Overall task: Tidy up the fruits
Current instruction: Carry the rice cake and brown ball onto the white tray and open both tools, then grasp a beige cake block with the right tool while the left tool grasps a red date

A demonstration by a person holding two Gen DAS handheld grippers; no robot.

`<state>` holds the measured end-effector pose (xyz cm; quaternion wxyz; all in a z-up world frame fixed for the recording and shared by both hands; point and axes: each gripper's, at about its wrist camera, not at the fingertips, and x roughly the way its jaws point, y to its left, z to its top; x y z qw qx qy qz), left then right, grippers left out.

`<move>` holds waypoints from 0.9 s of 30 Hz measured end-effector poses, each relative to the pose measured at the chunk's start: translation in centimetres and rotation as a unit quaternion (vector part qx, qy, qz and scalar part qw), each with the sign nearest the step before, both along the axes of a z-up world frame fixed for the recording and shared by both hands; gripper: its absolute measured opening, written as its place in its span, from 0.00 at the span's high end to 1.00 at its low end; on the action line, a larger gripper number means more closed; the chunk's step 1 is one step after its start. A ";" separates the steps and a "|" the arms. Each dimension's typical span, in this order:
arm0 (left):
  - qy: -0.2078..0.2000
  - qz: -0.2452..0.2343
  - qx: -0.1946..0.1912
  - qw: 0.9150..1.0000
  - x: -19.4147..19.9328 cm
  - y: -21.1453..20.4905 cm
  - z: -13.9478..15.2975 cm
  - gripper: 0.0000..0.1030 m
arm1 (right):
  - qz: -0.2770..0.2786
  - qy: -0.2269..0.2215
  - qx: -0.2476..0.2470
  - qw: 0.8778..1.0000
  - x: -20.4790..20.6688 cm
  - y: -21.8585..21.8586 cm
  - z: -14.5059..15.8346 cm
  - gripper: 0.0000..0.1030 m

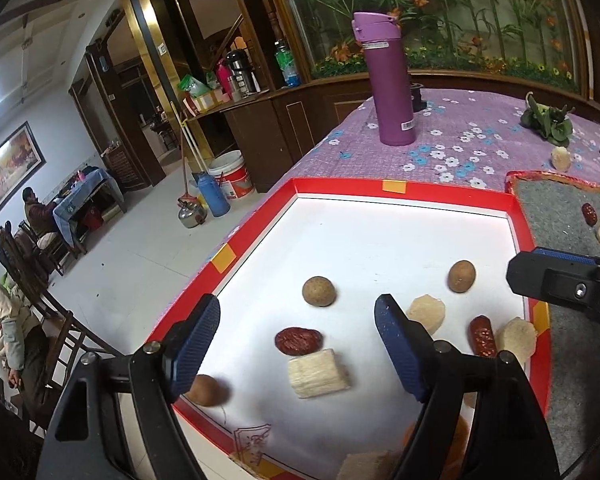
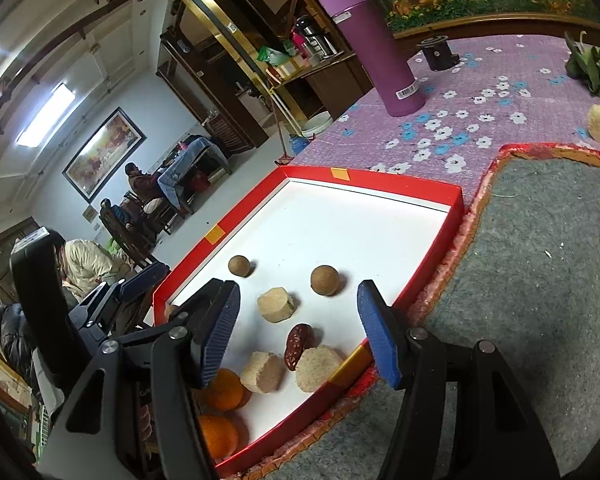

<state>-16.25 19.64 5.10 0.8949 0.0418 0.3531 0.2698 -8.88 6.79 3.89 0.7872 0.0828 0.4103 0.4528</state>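
Presently, both left tongs (image 1: 298, 346) and right tongs (image 2: 298, 330) are hovering apart and empty over the red-rimmed white cardboard tray (image 1: 394, 187) holding the fruits, so centring one wrinkled red date (image 1: 299, 340) before closing is advisable.

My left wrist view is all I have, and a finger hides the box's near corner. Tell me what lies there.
Observer: Two oranges lie side by side in that corner of the red box.
Operator: Report the right gripper's fingers too. I see only its side.
Observer: The right gripper is open and empty, near the box wall that runs along the grey mat.
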 end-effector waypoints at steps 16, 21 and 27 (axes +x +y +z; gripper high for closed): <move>0.016 -0.058 0.010 0.998 0.5 -3.6 0.1 0.22 | -0.121 -0.056 -0.092 0.987 2.9 -14.5 1.6 0.36; 0.019 -0.080 0.008 0.997 0.7 -5.5 0.4 0.22 | -0.128 -0.059 -0.152 0.978 6.2 -14.3 0.6 0.37; 0.015 -0.099 0.025 0.995 0.7 -7.5 1.6 0.21 | -0.125 -0.059 -0.185 0.973 6.9 -13.3 -1.0 0.71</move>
